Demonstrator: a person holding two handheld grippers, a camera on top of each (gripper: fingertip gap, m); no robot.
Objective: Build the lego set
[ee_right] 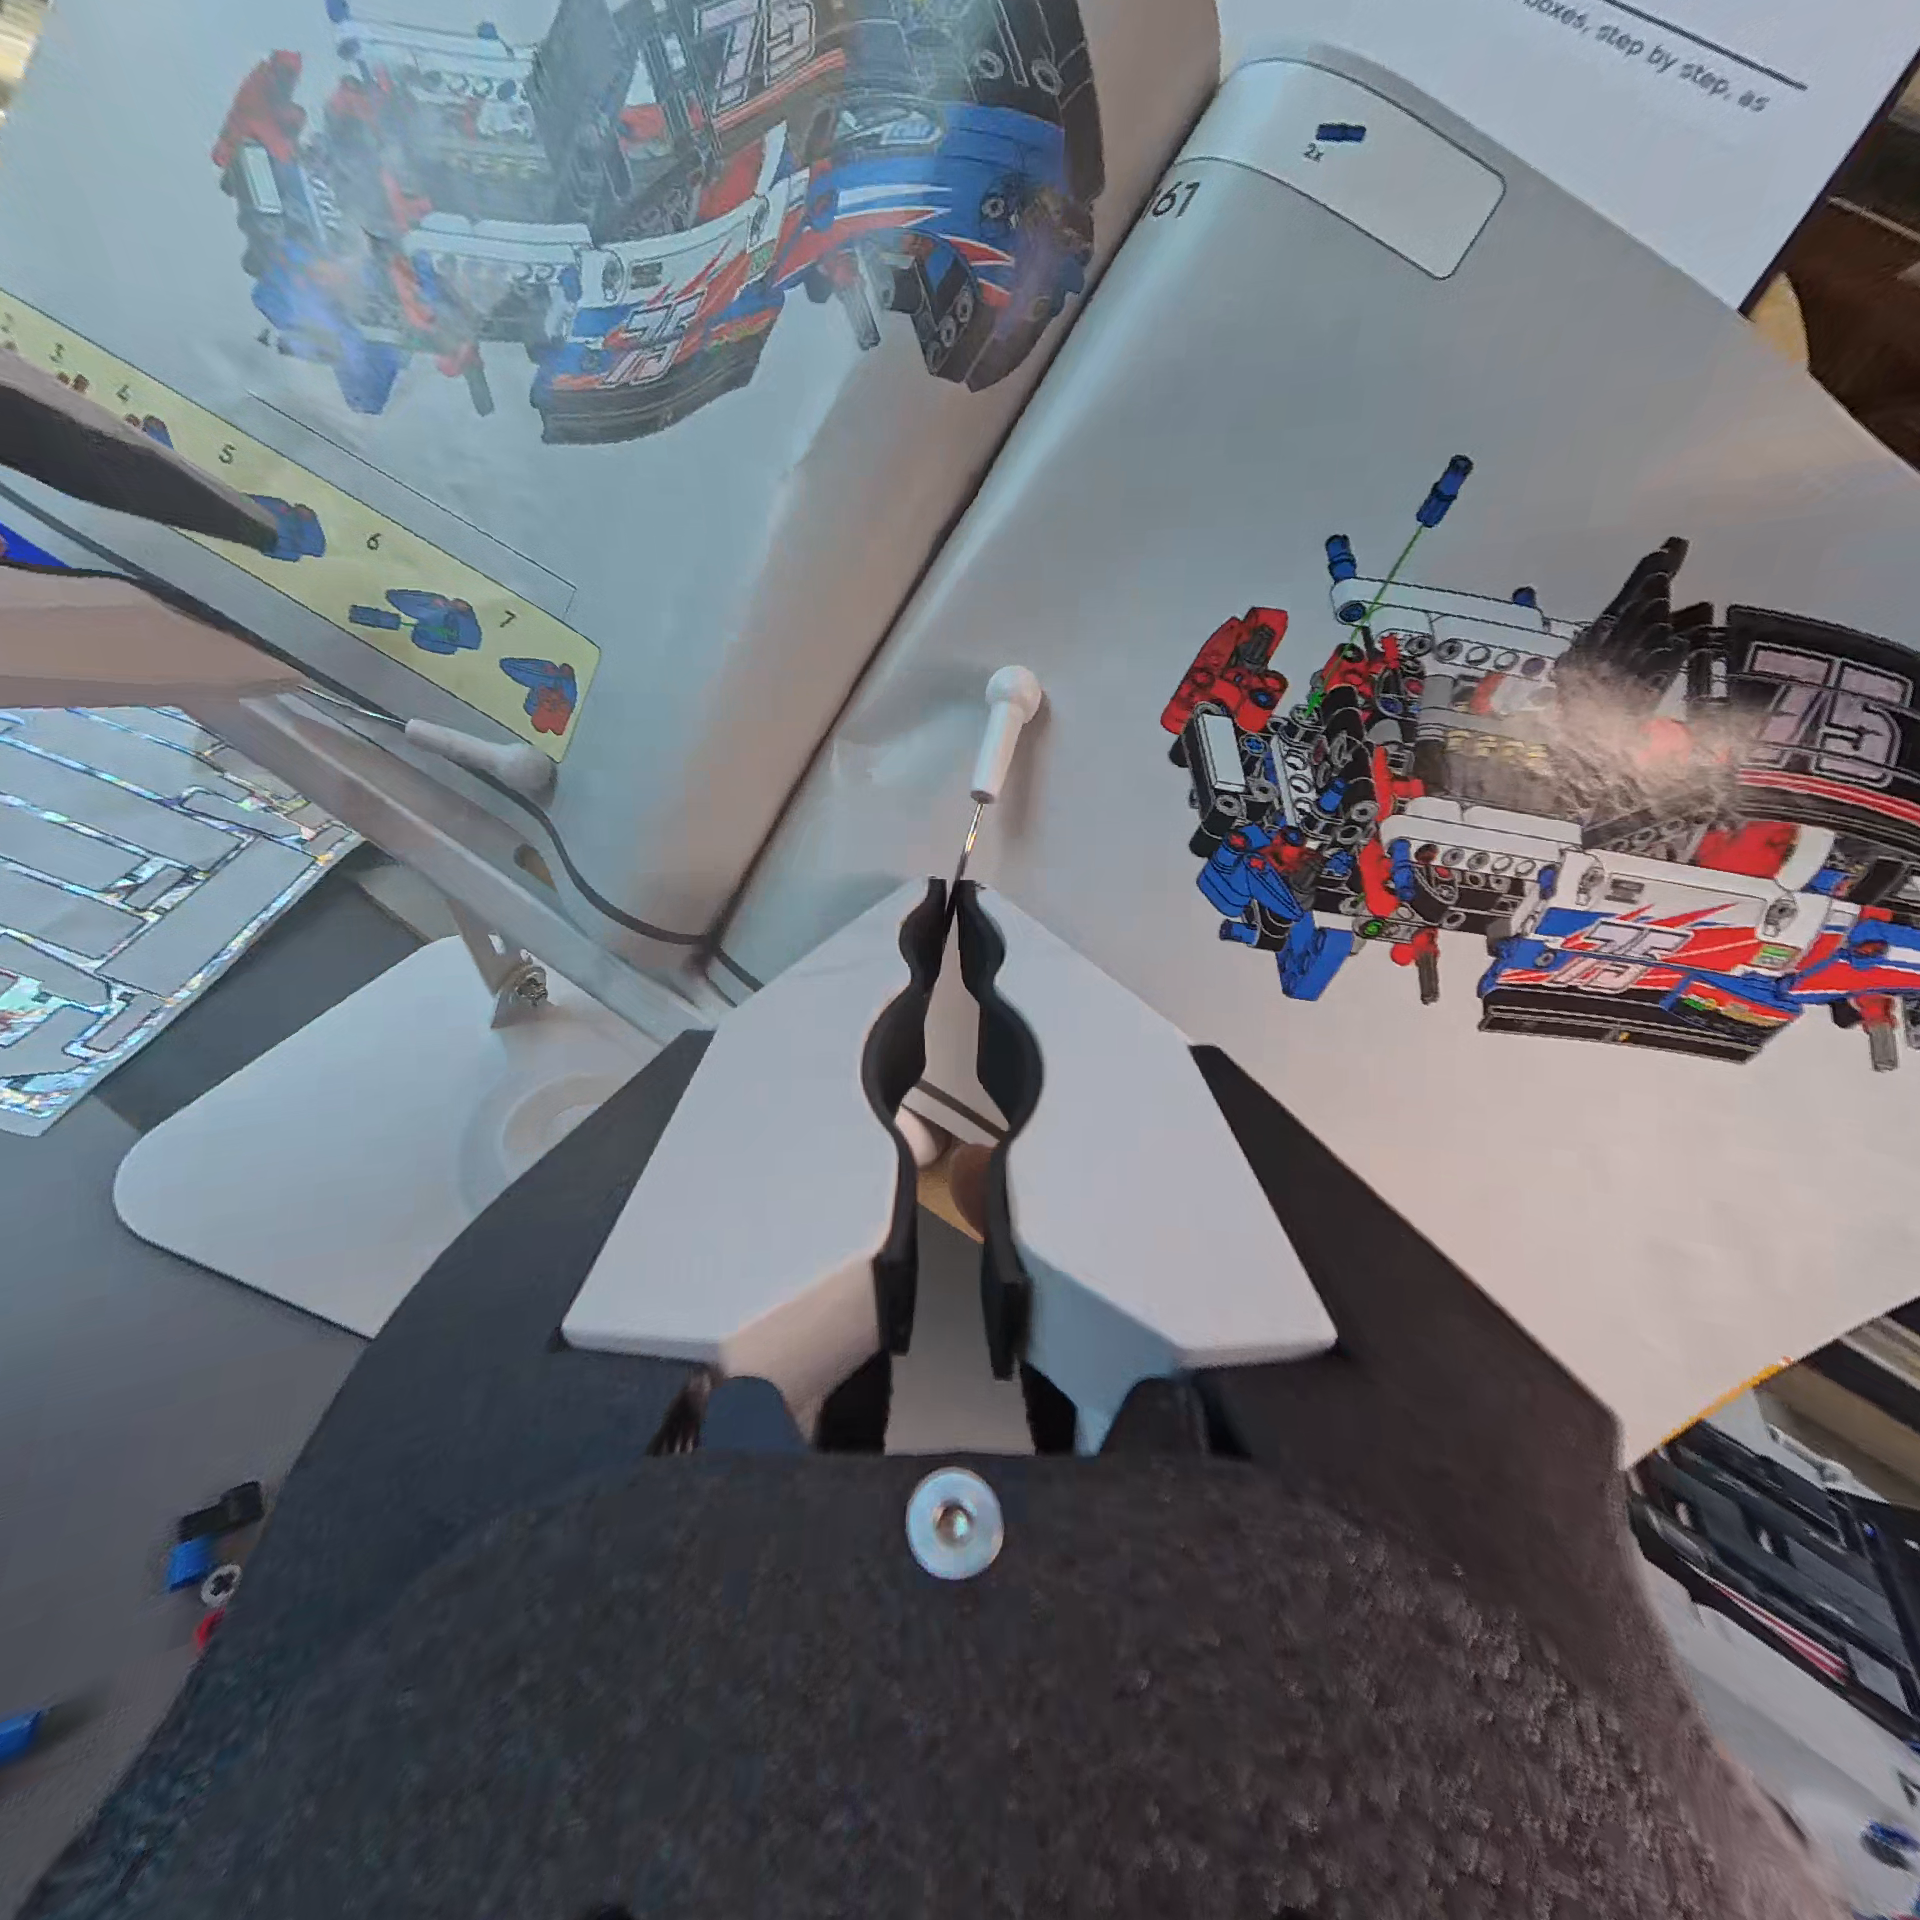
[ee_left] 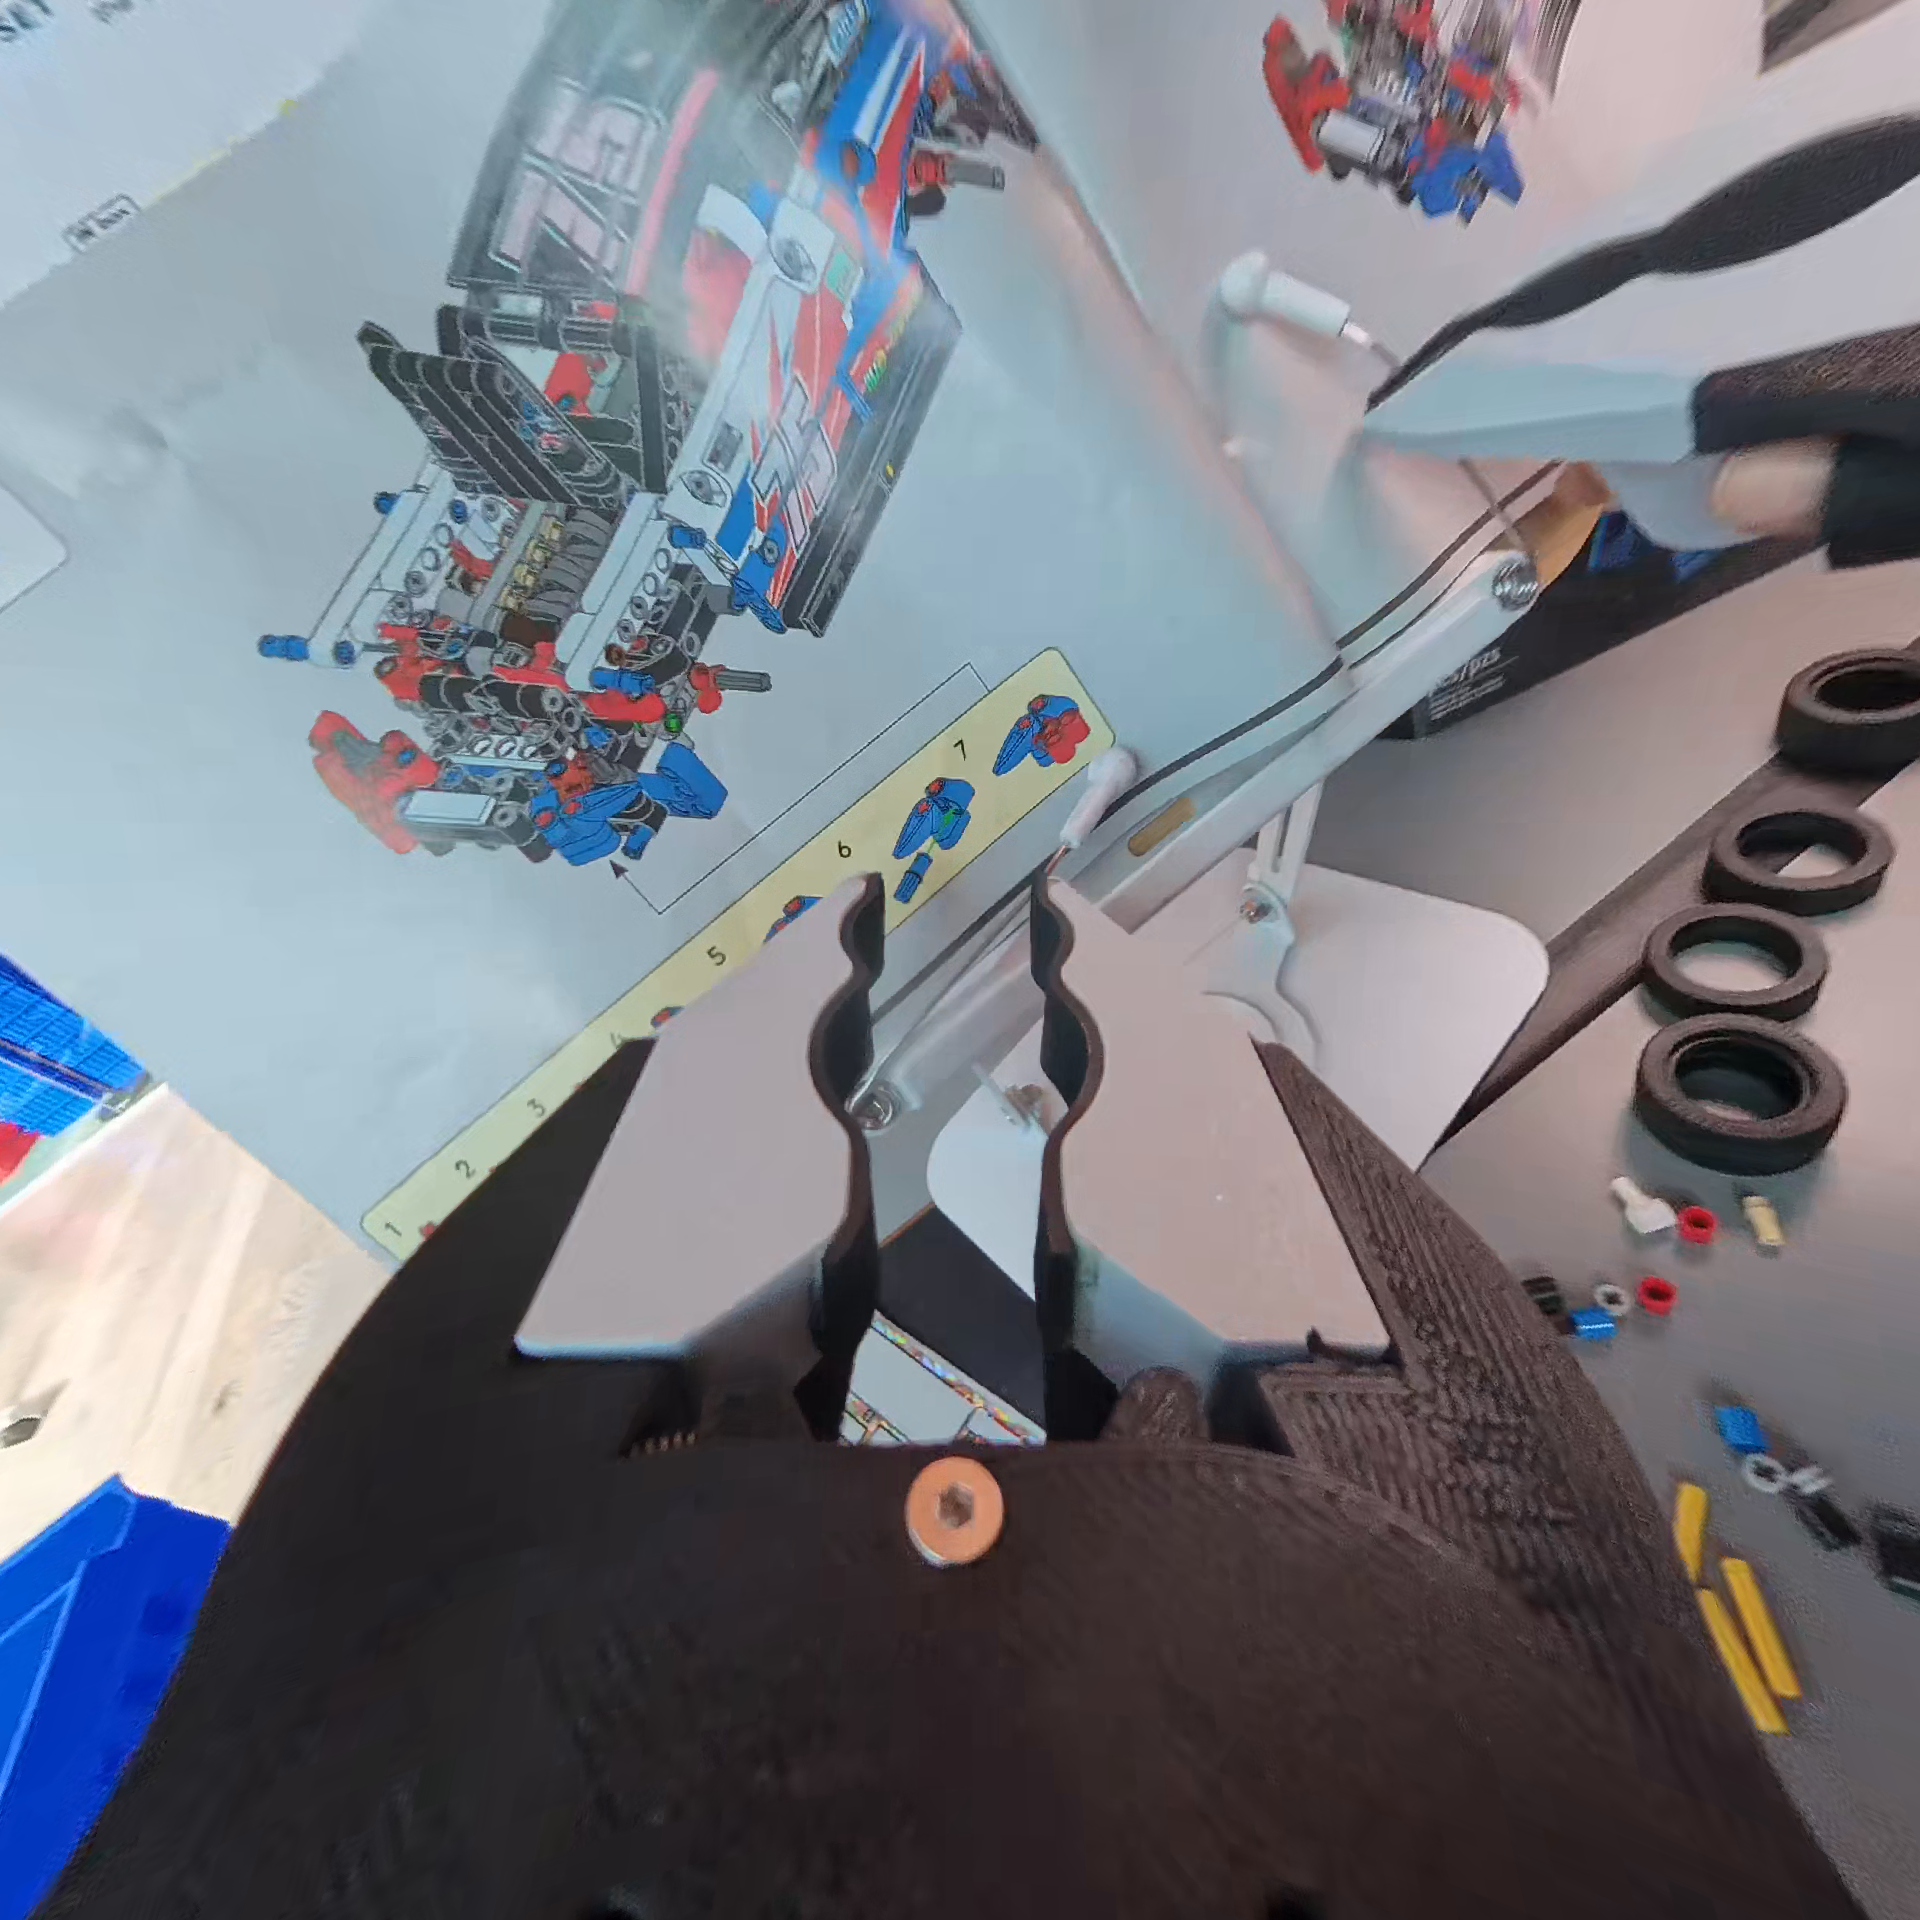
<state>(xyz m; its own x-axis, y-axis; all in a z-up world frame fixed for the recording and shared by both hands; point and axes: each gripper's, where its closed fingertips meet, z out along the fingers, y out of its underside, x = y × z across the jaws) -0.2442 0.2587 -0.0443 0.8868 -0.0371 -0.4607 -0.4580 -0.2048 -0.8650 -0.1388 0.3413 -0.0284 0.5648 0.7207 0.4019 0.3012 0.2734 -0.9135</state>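
The open instruction booklet leans on a white book stand; its left page fills the left wrist view. My right gripper is shut on the thin metal wire of the white-tipped page holder that lies on the right page. It also shows in the left wrist view, held by a gloved hand. My left gripper is open and empty, close to the lower edge of the left page, beside the other white-tipped page holder. One of its fingers shows in the right wrist view.
Several black tyres sit on a black tray at the right. Small loose bricks and yellow pieces lie on the dark table. A shiny sticker sheet lies left of the stand. A blue bin stands at the lower left. Left tips to right tips: about 15 centimeters.
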